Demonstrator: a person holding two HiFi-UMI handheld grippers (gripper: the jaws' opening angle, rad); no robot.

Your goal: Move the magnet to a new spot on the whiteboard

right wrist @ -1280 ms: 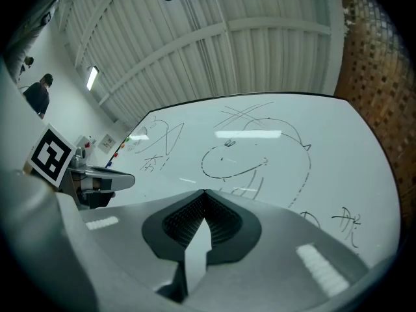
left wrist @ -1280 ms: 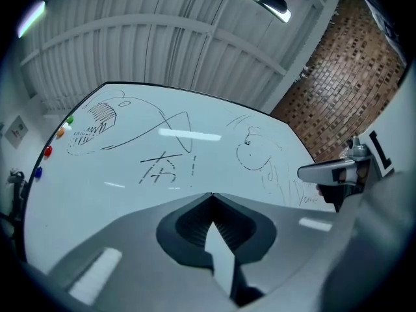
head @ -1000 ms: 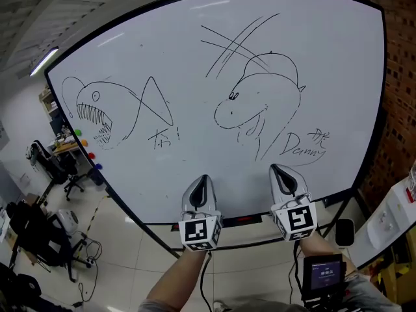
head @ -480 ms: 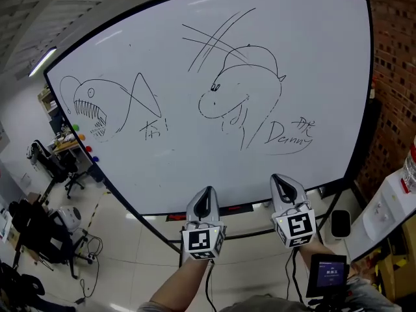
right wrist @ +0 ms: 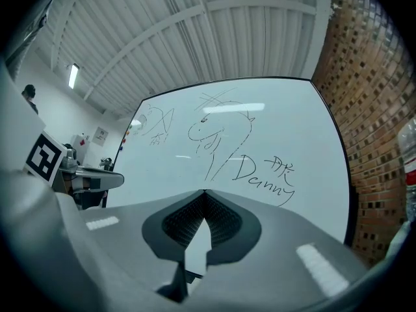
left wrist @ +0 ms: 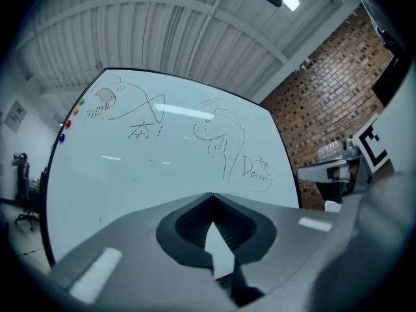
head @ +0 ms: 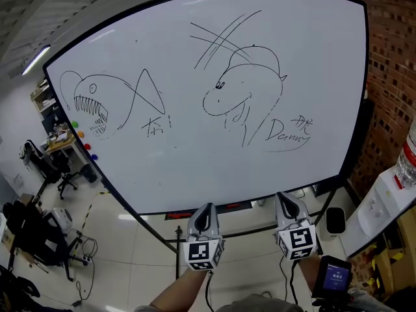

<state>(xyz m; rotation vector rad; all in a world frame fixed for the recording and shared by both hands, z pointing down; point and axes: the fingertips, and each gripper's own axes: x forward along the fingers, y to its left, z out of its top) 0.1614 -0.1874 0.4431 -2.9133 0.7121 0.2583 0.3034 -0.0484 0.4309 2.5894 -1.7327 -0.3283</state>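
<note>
Whiteboard: we face a large one, with a toothy fish sketch on its left and a dinosaur head on its right.
Magnets: we see four small coloured magnets in a row along the board's left edge, well apart from both grippers; we cannot tell which one is meant.
Left gripper: our left gripper points up just below the board's bottom edge, jaws pressed together with nothing between them.
Right gripper: our right gripper sits beside the left one, its jaws likewise together and empty.
Brick wall: it stands at our right.
</note>
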